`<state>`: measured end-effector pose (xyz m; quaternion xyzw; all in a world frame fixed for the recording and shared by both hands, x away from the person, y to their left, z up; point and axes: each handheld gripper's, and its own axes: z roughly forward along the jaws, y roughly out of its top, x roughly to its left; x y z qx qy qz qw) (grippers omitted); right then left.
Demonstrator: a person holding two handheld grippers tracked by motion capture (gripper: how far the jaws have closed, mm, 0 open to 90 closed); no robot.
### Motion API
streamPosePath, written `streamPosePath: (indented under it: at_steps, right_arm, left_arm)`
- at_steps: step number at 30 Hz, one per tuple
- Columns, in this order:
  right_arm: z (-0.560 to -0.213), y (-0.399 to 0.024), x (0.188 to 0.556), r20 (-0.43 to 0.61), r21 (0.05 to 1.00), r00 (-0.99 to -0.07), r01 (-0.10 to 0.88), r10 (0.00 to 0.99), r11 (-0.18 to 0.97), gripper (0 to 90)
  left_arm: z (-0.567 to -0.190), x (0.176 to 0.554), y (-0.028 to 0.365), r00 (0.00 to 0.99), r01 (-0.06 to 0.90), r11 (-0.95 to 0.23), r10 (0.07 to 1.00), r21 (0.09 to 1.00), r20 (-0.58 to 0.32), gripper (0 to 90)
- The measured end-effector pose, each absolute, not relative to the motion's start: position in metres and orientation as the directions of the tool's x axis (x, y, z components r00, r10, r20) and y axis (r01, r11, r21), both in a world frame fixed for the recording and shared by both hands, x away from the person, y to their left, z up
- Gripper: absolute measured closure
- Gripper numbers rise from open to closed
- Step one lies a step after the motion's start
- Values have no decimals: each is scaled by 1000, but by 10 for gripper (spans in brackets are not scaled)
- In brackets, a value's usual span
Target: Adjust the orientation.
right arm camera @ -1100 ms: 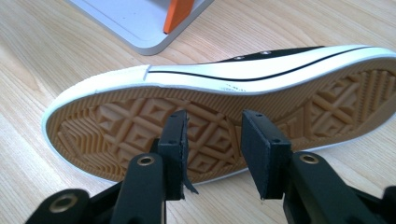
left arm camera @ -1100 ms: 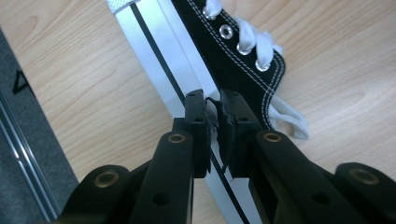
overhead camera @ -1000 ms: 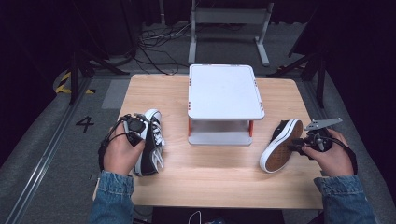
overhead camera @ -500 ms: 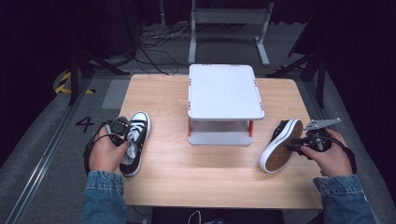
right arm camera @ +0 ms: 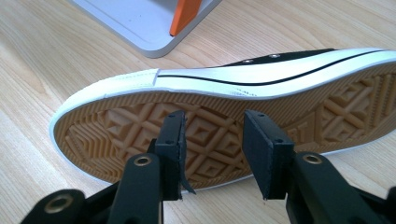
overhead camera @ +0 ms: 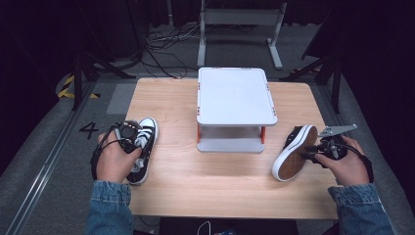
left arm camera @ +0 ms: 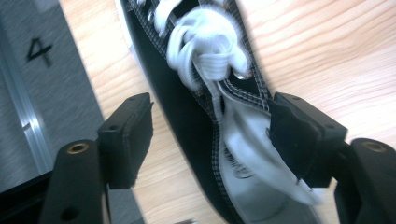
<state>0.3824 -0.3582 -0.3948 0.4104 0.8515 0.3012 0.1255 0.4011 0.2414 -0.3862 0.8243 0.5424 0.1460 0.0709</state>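
The left tongs (overhead camera: 131, 138), spread apart around the left shoe (overhead camera: 142, 147), have slid it back toward the bench's (overhead camera: 215, 181) left edge. The right tongs (overhead camera: 318, 149), apart, stay behind the tipped right shoe (overhead camera: 293, 152).

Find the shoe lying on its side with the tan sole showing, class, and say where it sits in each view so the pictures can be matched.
High view: the tipped shoe lies at the table's right, beside the right hand-held gripper.
Right gripper view: its tan sole spreads across the middle, just beyond the open jaws.
Left gripper view: not in it; the shoe there is the laced one.
Shared landmark: the white rack with orange posts.
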Motion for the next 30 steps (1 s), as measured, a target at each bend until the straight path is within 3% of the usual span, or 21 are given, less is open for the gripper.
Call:
streamPosePath:
  at_steps: [7,11,15,17,26,30]
  right_arm:
    - [-397,-362,380,43,611,-619,637,784,469,605]
    - [-398,-365,377,51,614,-611,643,790,458,599]
    - [-398,-366,375,49,616,-609,642,791,456,599]
    - [-398,-366,376,46,612,-610,643,791,460,599]
    - [-402,-363,378,52,604,-619,645,784,469,596]
    - [-403,-363,376,55,603,-618,647,784,467,593]
  left_arm:
    - [-381,402,250,383,869,-415,909,268,165,412]
    - [-379,402,252,392,877,-427,901,222,186,419]
    - [-390,405,256,402,891,-420,906,174,129,366]
    - [-393,404,259,413,893,-428,902,137,126,391]
    - [-403,415,259,410,890,-424,905,168,112,326]
    - [-399,418,256,411,885,-426,904,188,115,371]
